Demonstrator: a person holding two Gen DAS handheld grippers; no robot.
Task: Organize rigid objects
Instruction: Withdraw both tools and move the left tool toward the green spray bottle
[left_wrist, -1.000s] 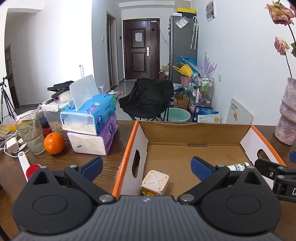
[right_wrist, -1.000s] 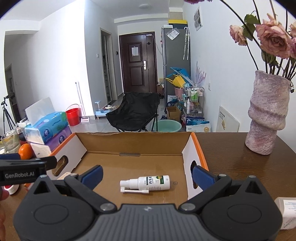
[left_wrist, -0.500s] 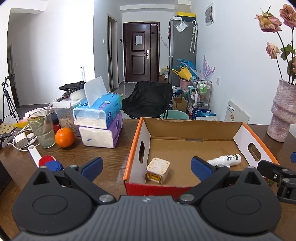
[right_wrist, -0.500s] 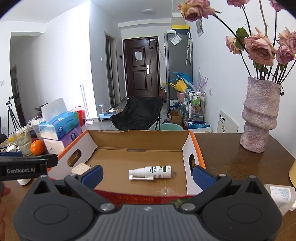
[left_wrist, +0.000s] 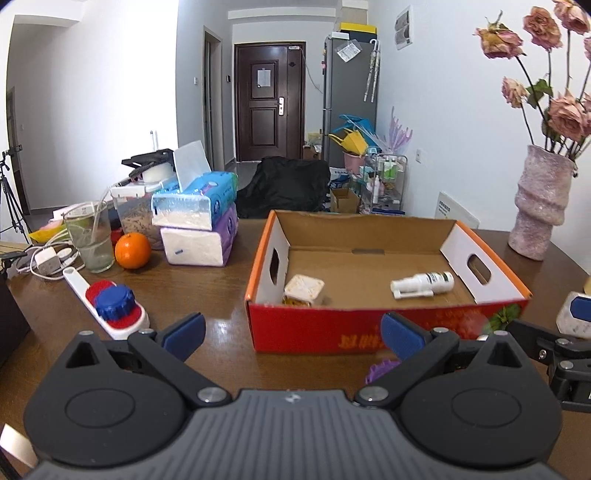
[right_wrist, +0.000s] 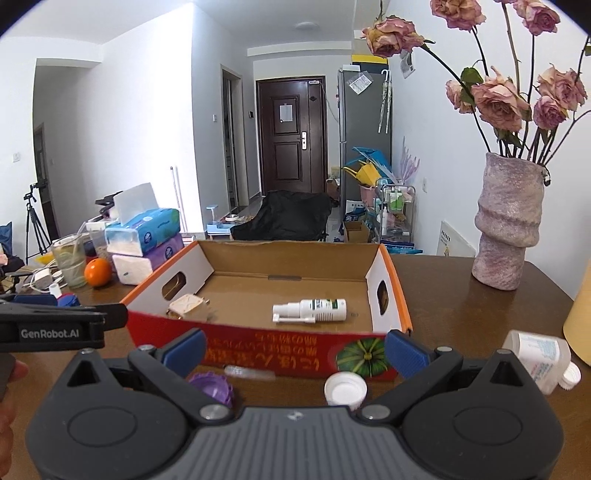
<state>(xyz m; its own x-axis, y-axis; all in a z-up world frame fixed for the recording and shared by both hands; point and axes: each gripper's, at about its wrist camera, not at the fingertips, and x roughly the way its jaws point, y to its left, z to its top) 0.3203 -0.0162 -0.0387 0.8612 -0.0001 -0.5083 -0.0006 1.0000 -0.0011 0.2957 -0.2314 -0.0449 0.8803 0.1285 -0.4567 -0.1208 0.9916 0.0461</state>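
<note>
An open cardboard box (left_wrist: 388, 332) with a red front wall stands on the wooden table; it also shows in the right wrist view (right_wrist: 266, 343). In it lie a white spray bottle (left_wrist: 423, 283) (right_wrist: 312, 309) and a small cream cube (left_wrist: 303, 290) (right_wrist: 186, 305). My left gripper (left_wrist: 291, 332) is open and empty, just in front of the box. My right gripper (right_wrist: 293, 345) is open and empty, in front of the box. Near it lie a white cap (right_wrist: 345, 388), a purple lid (right_wrist: 210, 386), a clear tube (right_wrist: 249, 372) and a white bottle on its side (right_wrist: 541, 360).
Left of the box are a red and blue lid on a white handle (left_wrist: 110, 301), an orange (left_wrist: 132, 250), a glass (left_wrist: 90, 236), stacked tissue packs (left_wrist: 199, 221) and cables. A pink vase with dried roses (right_wrist: 508, 221) stands at the right back.
Both grippers have pulled back from over the box, so its red front wall and the small items before it have come into view. Both stay open.
</note>
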